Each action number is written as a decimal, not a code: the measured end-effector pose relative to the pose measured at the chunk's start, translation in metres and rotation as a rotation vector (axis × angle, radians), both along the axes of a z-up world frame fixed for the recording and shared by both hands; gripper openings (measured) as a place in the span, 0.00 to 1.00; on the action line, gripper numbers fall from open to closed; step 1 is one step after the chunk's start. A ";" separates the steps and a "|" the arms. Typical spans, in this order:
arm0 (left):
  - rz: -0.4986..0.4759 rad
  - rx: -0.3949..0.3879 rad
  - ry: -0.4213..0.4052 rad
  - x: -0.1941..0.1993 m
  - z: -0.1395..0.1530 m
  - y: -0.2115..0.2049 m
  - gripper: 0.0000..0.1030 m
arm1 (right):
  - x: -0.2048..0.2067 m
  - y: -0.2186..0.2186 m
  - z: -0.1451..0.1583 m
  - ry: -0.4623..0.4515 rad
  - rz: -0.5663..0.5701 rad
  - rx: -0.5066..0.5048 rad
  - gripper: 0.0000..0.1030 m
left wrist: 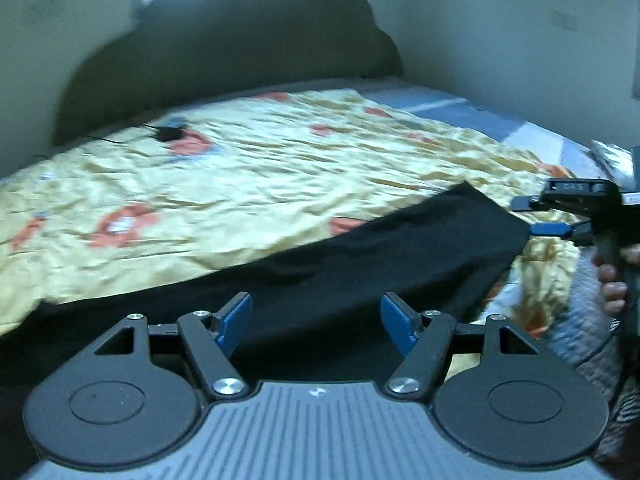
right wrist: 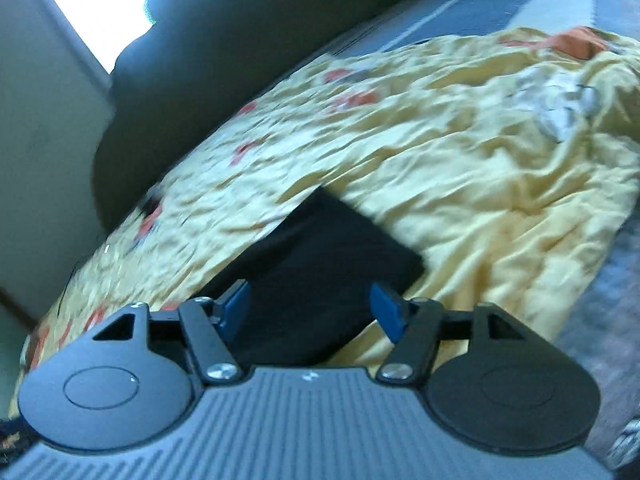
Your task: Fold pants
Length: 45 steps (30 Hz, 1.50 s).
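The black pants [left wrist: 360, 264] lie stretched across the near part of a yellow patterned bedspread [left wrist: 248, 176]. My left gripper [left wrist: 316, 320] is open, its blue pads just above the pants' near edge. In the left wrist view my right gripper [left wrist: 532, 216] is at the right, open, at the end of the pant leg. In the right wrist view the right gripper [right wrist: 310, 308] is open with the black pant end [right wrist: 320, 256] lying between and ahead of its pads, on the yellow bedspread [right wrist: 440, 160].
A dark scalloped headboard [left wrist: 240, 52] stands behind the bed. A small black object with a cord [left wrist: 170, 133] lies on the bedspread at the far left. A blue-grey striped sheet [left wrist: 460, 112] shows at the far right. A white crumpled patch [right wrist: 560, 108] sits on the bedspread.
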State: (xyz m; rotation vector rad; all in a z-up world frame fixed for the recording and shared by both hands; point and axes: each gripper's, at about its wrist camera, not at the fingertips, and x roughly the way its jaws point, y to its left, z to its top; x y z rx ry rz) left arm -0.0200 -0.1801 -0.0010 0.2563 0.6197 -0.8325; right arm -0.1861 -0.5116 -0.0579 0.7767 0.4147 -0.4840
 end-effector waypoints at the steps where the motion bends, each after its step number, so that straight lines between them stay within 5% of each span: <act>1: -0.011 0.003 0.002 -0.002 -0.002 -0.008 0.69 | 0.000 -0.006 -0.002 0.005 -0.015 0.000 0.64; 12: -0.073 0.050 0.020 -0.008 -0.012 -0.054 0.69 | -0.006 -0.057 -0.040 -0.136 -0.089 0.163 0.61; 22: -0.080 0.095 -0.049 -0.018 -0.017 -0.061 0.69 | 0.006 -0.021 -0.035 -0.142 0.076 0.109 0.64; 30: -0.083 0.096 -0.039 -0.019 -0.020 -0.060 0.69 | 0.013 -0.020 -0.037 -0.163 0.069 0.108 0.61; 32: -0.076 0.091 -0.035 -0.018 -0.020 -0.058 0.69 | 0.015 -0.018 -0.039 -0.171 0.084 0.163 0.51; 35: -0.064 0.087 -0.027 -0.017 -0.021 -0.056 0.69 | 0.031 -0.005 -0.037 -0.093 0.122 0.065 0.44; 39: -0.055 0.096 -0.056 -0.020 -0.021 -0.052 0.69 | 0.041 -0.013 -0.044 -0.085 0.065 0.099 0.09; 45: -0.033 0.084 -0.041 -0.017 -0.022 -0.042 0.69 | 0.049 0.002 -0.035 -0.028 0.054 -0.016 0.07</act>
